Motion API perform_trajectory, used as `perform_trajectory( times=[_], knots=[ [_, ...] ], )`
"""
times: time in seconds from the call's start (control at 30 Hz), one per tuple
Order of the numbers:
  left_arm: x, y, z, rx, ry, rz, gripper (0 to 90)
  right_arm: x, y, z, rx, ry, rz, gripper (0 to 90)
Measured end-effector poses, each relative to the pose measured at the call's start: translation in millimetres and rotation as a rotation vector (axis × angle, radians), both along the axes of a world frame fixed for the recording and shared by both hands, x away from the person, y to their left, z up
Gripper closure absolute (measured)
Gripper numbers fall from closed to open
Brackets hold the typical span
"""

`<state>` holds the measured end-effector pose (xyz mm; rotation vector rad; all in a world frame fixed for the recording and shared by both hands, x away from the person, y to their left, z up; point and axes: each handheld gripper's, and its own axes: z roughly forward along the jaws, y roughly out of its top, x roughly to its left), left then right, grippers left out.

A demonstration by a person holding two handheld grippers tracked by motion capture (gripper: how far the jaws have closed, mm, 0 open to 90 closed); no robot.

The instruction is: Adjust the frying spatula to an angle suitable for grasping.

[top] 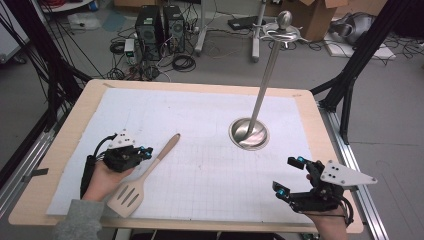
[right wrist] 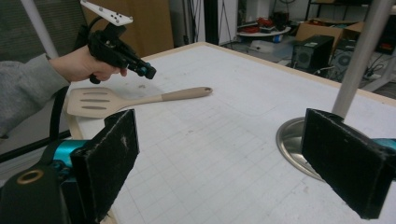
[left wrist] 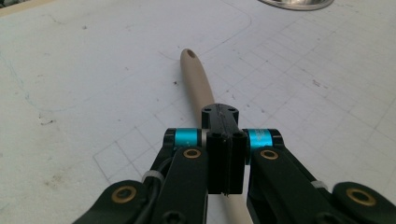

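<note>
A beige slotted spatula (top: 145,175) lies flat on the white gridded mat (top: 210,165), its handle pointing up and to the right. My left gripper (top: 147,151) hovers just above the handle, jaws shut on each other with nothing between them. In the left gripper view the shut tips (left wrist: 219,114) sit over the handle (left wrist: 196,77), whose end with the hole shows ahead. The right gripper view shows that gripper (right wrist: 149,72) lifted clear of the spatula (right wrist: 140,99). My right gripper (top: 289,175) stands open near the front right corner, its pads (right wrist: 109,158) wide apart.
A metal stand with a round base (top: 248,133) and a tall leaning pole (top: 265,85) rises right of centre; its base (right wrist: 292,140) lies ahead of the right gripper. The wooden table edge (top: 320,120) frames the mat. Computers and cables lie on the floor beyond.
</note>
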<state>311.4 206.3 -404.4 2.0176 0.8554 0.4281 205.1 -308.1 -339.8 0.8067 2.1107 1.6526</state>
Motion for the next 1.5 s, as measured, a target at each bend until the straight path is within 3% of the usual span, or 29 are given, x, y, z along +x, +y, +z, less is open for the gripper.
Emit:
perform_trajectory(
  times=[0.47,0.7,0.9,1.17,1.43,1.5],
  knots=[
    [-12.0,-14.2,-6.1,0.098,0.062,-0.009,89.6,11.7,10.4,-1.7,-0.01,0.008,0.035,10.7],
    [-12.1,-16.8,-6.5,0.132,0.066,-0.031,89.6,10.2,9.9,-1.5,-0.007,0.008,0.035,10.7],
    [-17.1,-17.9,6.5,0.128,0.023,-0.028,89.6,10.4,7.8,-1.8,-0.002,0.005,0.031,10.7],
    [-22.0,-34.6,6.7,0.17,0.047,-0.023,89.6,10.0,8.8,-1.4,-0.006,0.006,0.035,10.7],
    [-17.6,-37.6,-7.2,0.241,0.078,-0.005,89.6,10.2,9.2,-2.3,-0.009,0.016,0.039,10.7],
    [-17.3,-37.5,-8.7,0.242,0.082,-0.004,89.6,10.3,9.6,-1.9,-0.009,0.012,0.042,10.7]
  ],
)
